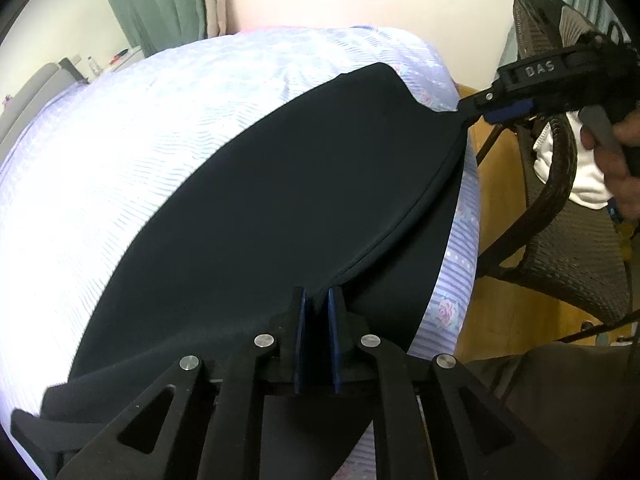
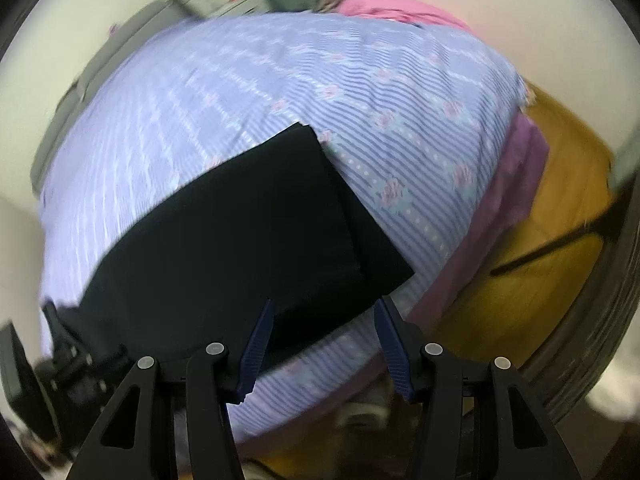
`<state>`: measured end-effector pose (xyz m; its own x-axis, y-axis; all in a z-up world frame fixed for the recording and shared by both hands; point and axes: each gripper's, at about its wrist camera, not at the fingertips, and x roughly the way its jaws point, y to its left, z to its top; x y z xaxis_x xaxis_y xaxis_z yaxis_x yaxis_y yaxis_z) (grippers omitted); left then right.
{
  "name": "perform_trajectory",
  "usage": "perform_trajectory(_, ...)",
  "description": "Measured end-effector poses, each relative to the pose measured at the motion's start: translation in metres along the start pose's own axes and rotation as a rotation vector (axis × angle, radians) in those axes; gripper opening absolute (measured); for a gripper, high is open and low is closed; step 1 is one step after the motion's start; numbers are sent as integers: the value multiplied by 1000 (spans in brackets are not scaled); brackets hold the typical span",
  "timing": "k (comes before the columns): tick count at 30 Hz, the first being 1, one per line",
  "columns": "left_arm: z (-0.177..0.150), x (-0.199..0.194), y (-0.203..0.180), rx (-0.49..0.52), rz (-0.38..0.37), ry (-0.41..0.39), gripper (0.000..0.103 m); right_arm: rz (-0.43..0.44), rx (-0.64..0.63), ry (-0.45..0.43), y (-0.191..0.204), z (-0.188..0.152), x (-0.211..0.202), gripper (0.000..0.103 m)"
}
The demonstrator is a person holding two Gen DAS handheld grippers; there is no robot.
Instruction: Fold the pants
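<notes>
Black pants [image 1: 260, 208] lie folded lengthwise on a lilac striped bedsheet [image 1: 120, 160], near the bed's right edge. My left gripper [image 1: 318, 300] sits at the near end of the pants. Its blue pads stand a narrow gap apart, with the doubled edge of the cloth between them. In the left wrist view my right gripper [image 1: 466, 110] is at the far corner of the pants, held by a hand [image 1: 616, 168]. In the right wrist view that gripper [image 2: 324, 304] is open, its fingers apart just over the near edge of the pants [image 2: 240, 240], which lie flat on the sheet [image 2: 280, 80].
A dark wicker chair [image 1: 560, 260] with a white cloth [image 1: 580, 176] on it stands close to the bed's right side, over a wooden floor [image 2: 540, 240]. A pink blanket [image 2: 384, 4] lies at the far end of the bed. Green curtains [image 1: 152, 4] hang behind.
</notes>
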<state>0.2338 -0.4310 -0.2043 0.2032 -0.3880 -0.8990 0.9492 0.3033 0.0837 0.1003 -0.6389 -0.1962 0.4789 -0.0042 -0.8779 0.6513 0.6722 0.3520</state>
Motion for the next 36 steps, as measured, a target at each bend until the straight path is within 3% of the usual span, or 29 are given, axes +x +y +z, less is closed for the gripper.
perform_trajectory(3, 17, -11, 9, 38, -23, -24, 26, 3, 87, -28, 2, -6, 1, 53)
perform_trajectory(5, 38, -19, 15, 118, -43, -65, 37, 11, 155, -42, 2, -10, 0, 53)
perform_trajectory(11, 99, -16, 33, 308, -85, -134, 39, 48, 303, -81, 2, -22, -3, 53)
perform_trajectory(15, 130, 8, 36, 411, -141, -145, 40, 55, 360, -76, 4, -31, 4, 53)
perform_trajectory(24, 162, 80, 27, 583, -258, -91, 39, 0, 562, -86, -11, -47, 26, 51)
perform_trajectory(29, 185, 106, 23, 596, -316, -47, 39, -37, 613, -107, -12, -49, 26, 50)
perform_trajectory(34, 205, 132, 14, 624, -431, 35, 39, -59, 686, -91, -20, -51, 31, 49)
perform_trajectory(36, 210, 145, 12, 630, -439, 75, 39, -44, 731, -88, -24, -51, 35, 49)
